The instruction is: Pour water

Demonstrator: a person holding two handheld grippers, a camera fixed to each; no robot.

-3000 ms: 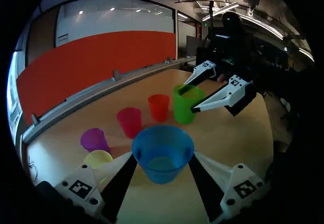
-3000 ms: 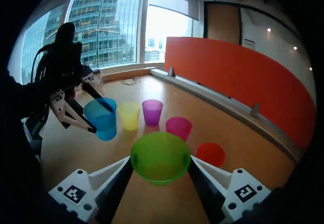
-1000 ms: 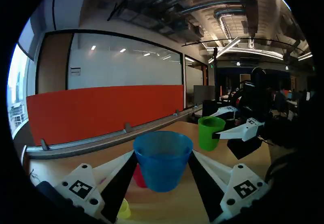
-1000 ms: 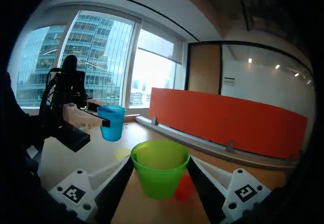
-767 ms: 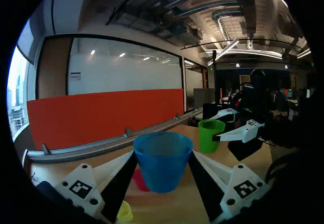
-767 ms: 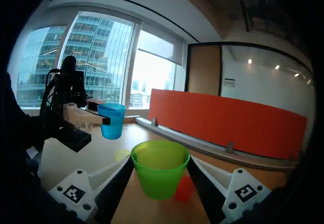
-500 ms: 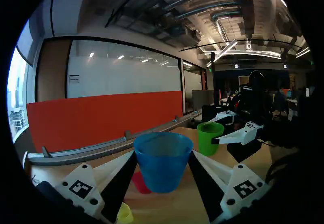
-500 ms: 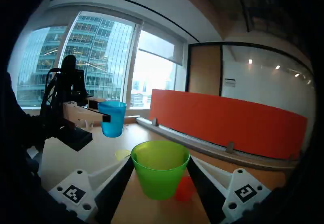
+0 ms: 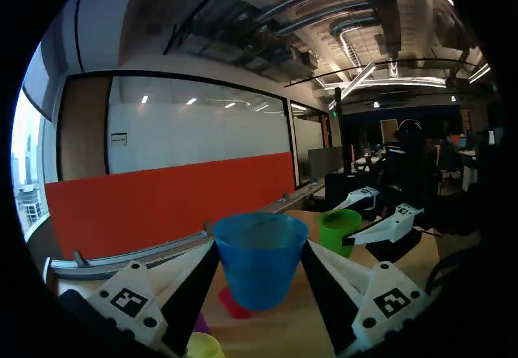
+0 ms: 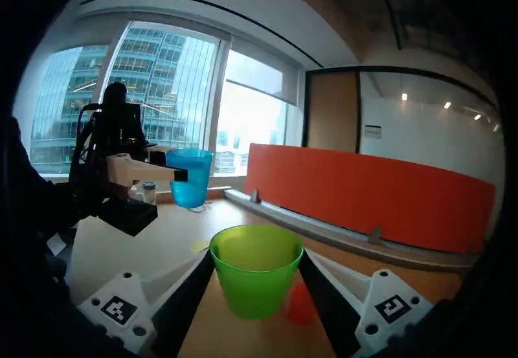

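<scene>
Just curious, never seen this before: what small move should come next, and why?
Probably bring the two cups closer together first. The left gripper holds the blue cup and the right gripper holds the green cup, both upright and apart in the air, so tipping either now would likely spill.

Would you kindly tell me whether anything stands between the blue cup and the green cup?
Nothing visible does. The blue cup and the green cup are both held above the table, apart, with open air between them. The red cup sits lower, on the table, out of that gap.
</scene>
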